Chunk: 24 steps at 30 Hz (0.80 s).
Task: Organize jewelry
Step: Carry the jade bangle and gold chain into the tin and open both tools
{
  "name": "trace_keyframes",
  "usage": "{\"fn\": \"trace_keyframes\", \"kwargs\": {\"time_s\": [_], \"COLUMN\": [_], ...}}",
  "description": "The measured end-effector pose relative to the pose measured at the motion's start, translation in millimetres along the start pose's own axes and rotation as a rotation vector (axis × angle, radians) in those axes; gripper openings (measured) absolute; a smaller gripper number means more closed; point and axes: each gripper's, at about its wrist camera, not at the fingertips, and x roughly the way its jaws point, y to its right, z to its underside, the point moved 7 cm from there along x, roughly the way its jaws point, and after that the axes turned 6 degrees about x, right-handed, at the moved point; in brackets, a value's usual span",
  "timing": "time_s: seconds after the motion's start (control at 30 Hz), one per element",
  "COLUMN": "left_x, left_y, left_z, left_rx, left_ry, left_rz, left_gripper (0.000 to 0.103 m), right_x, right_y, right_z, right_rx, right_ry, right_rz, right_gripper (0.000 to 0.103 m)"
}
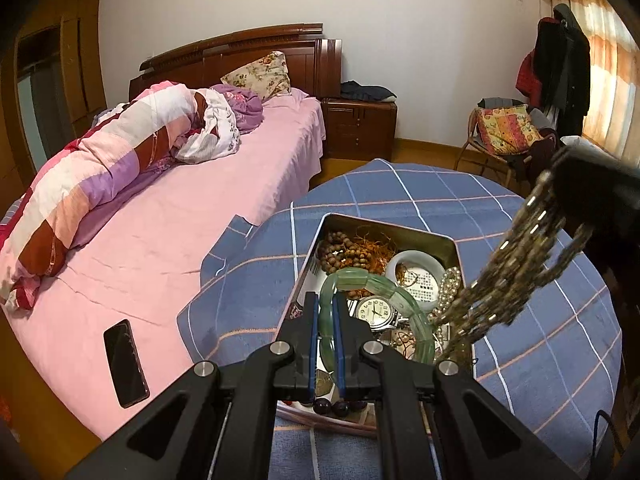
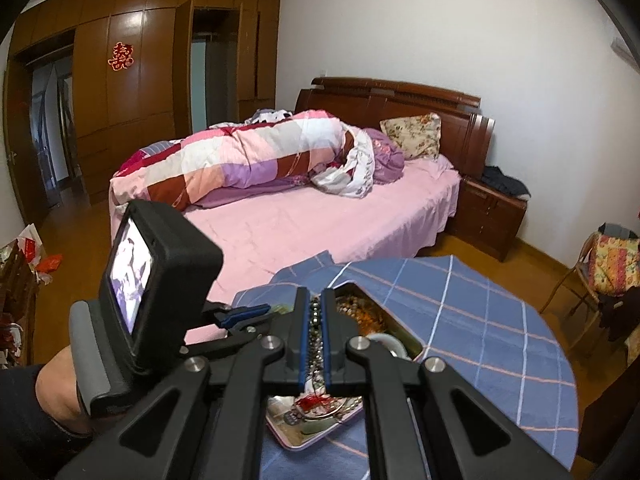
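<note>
Bead chain (image 1: 516, 264): motion-blurred, upper end hidden inside right gripper (image 1: 592, 192). Tin (image 1: 400, 228): near edge hidden under left gripper (image 1: 326, 312). Small items below that gripper's fingers: too small to identify.

Left gripper (image 1: 327, 316) clamped on green bangle (image 1: 384, 286) over tin (image 1: 400, 226); beaded chain (image 1: 516, 256) hangs right of it.

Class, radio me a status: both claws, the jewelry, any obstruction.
Left claw shut on green bangle. Right claw shut on bead chain, dangling over tin. Nothing blocking.
</note>
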Motion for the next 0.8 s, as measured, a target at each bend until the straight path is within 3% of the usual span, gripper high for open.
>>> {"fn": "trace_keyframes", "kwargs": {"time_s": [0.63, 0.7, 0.8], "left_x": [24, 29, 31], "left_y": [2, 4, 2], "left_z": [16, 18, 19], "left_rx": [0.008, 0.003, -0.003], "left_ry": [-0.065, -0.084, -0.092], "left_rz": [0.002, 0.009, -0.011], "left_gripper": [0.007, 0.011, 0.037], "right_x": [46, 52, 56], "right_y": [10, 14, 19], "right_z": [45, 52, 61], "right_rx": [0.088, 0.109, 0.115], "right_ry": [-0.137, -0.163, -0.19], "right_rz": [-0.025, -0.037, -0.019], "right_gripper": [0.007, 0.01, 0.028]}}
